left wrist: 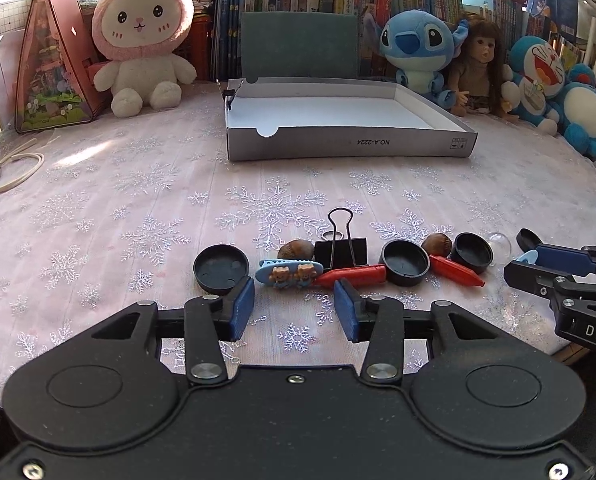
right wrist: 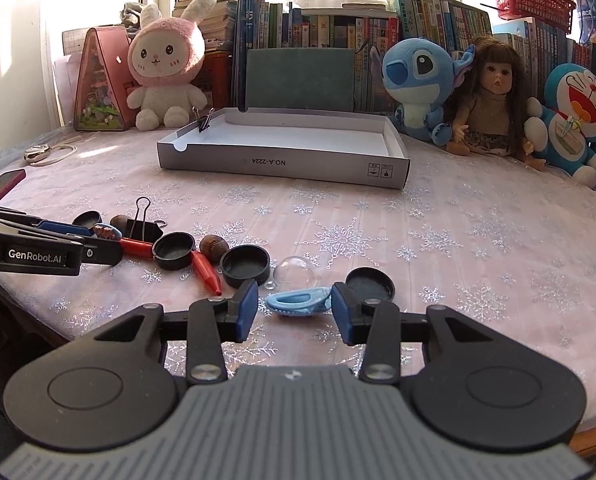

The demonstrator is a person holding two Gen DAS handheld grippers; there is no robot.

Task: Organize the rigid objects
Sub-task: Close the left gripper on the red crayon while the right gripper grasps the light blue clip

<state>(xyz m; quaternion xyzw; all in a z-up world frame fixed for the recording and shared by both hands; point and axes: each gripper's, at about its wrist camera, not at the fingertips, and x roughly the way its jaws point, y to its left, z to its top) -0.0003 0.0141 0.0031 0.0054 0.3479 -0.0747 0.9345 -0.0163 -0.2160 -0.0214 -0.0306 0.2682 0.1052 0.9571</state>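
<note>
Both tools parted wide, nothing held. Left gripper [left wrist: 293, 306] low over the cloth, just short of the bear clip [left wrist: 289, 273] and a red crayon [left wrist: 352, 275], one pad beside a black cap [left wrist: 219, 267]. Right gripper [right wrist: 293, 306] straddling the near end of a pale blue scoop [right wrist: 298, 301], with a second cap [right wrist: 370, 285] just beside one pad and a clear dome [right wrist: 296, 270] just behind. Remaining clutter strung in a tight row near the table's front: binder clip [left wrist: 341, 251], nuts, more caps, another crayon. Tray [left wrist: 350, 144] well apart, further back on the cloth, holding nothing but a small clip on its far-left wall. Likely trouble: closing on the scoop could nudge the neighbouring cap or send the dome rolling, being round and light; on the left, so crowded a row risks pinching the crayon along with the bear clip, or knocking a nut loose. Front edge close under both tools, so anything pushed backward may drop off. Ample bare cloth between row and tray for carrying; low tray wall to clear on arrival. Toys [right wrist: 414, 80] behind the tray limiting overshoot.
</note>
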